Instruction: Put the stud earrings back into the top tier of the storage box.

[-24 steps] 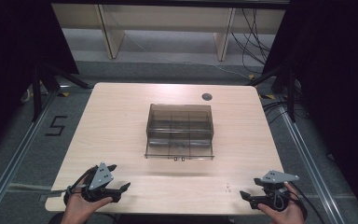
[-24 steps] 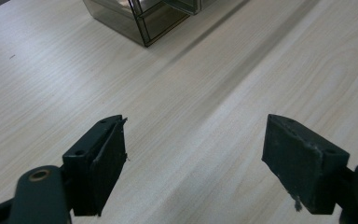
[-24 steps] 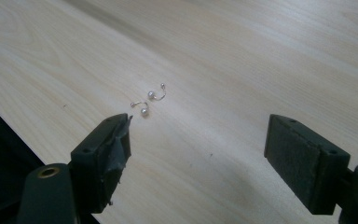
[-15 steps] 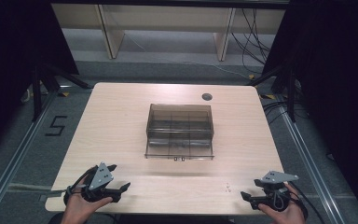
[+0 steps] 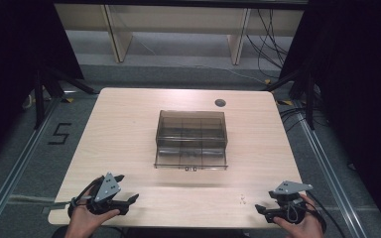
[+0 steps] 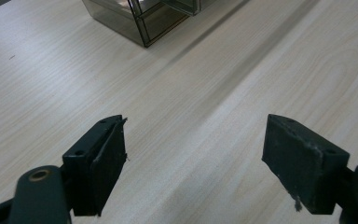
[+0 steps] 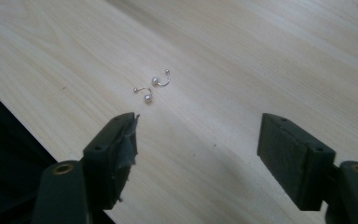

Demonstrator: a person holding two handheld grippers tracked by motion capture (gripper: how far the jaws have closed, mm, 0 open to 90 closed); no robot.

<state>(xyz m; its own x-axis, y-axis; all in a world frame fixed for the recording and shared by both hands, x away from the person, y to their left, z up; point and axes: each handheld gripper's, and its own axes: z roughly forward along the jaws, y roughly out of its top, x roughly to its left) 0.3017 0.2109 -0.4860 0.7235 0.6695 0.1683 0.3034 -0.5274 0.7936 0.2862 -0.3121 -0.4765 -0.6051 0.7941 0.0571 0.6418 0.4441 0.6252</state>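
Right gripper [image 7: 198, 154] jaws wide apart, nothing between, two pearl earrings [image 7: 152, 87] just ahead on the table [image 7: 261, 56]. Left gripper [image 6: 193, 163] likewise gaping, empty, smoky organizer box [image 6: 142, 16] well ahead.

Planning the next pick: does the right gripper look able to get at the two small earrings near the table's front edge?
Probably yes. The earrings lie on bare table just ahead of the right gripper, whose jaws stand open with nothing between. Their tiny size may make the pinch fiddly.
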